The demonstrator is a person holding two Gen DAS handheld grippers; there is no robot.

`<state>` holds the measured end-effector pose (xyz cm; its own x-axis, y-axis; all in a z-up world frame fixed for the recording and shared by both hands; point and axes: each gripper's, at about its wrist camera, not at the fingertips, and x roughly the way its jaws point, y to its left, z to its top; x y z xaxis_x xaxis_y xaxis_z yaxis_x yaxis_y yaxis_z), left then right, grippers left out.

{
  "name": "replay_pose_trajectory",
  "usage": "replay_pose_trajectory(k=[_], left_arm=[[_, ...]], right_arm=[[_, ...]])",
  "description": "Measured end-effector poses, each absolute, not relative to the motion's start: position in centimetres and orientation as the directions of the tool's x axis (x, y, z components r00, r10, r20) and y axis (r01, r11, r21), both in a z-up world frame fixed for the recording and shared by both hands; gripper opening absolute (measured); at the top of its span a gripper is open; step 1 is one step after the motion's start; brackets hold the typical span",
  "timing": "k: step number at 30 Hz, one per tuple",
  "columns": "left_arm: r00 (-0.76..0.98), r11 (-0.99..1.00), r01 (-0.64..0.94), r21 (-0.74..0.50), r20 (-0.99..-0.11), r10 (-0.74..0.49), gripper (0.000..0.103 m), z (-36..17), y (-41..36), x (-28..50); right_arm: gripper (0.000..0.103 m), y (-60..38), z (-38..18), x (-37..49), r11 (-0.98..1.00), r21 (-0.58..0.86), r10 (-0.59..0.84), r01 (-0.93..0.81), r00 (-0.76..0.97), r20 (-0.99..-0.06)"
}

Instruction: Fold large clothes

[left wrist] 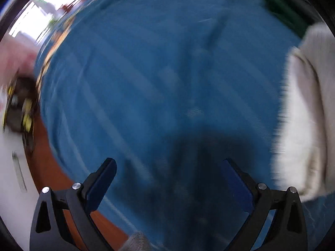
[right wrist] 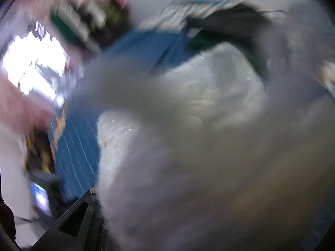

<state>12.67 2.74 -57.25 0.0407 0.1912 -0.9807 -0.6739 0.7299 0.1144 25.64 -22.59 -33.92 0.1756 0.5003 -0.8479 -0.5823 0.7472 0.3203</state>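
Note:
A fluffy white garment [left wrist: 299, 115] lies at the right side of a blue striped bedsheet [left wrist: 157, 73]. My left gripper [left wrist: 168, 161] hovers over the sheet, pointing steeply down; it is open with nothing between its fingers, and its shadow falls on the sheet below. In the right wrist view the same white garment [right wrist: 188, 156] fills most of the blurred picture and hangs close over the lens. Only the black frame of my right gripper [right wrist: 77, 221] shows at the bottom left. Its fingertips are buried in the fabric, which appears gripped and lifted off the blue sheet [right wrist: 79, 146].
Reddish wooden floor [left wrist: 48, 167] runs along the bed's left edge, beside white furniture [left wrist: 10, 167]. A dark green and black item [left wrist: 286, 14] lies at the far right of the bed. A bright window [right wrist: 35, 62] and pink fabric [right wrist: 18, 108] are at the left.

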Motion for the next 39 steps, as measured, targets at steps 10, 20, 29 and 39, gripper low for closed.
replay_pose_trajectory(k=[10, 20, 29, 39], left_arm=[[0.038, 0.656, -0.743, 0.132, -0.971, 0.238, 0.103, -61.5, 1.9, 13.9], [0.203, 0.594, -0.796, -0.113, -0.975, 0.086, 0.103, -54.5, 4.4, 11.5], [0.476, 0.437, -0.733, -0.522, -0.852, -0.218, 0.103, -53.5, 0.3, 14.5], [0.528, 0.421, -0.729, -0.54, -0.835, -0.156, 0.017, -54.4, -2.3, 19.1]], right_arm=[[0.025, -17.6, -41.2, 20.2, 0.638, 0.228, 0.366, -0.735, 0.03, -0.93], [0.079, -26.3, -33.1, 23.3, 0.62, 0.583, 0.572, -0.525, -0.205, -0.794], [0.078, -38.8, -36.6, 27.2, 0.839, 0.508, 0.5, -0.194, -0.091, -0.861], [0.078, -38.7, -38.1, 29.1, 0.855, 0.499, 0.494, -0.138, -0.071, -0.866]])
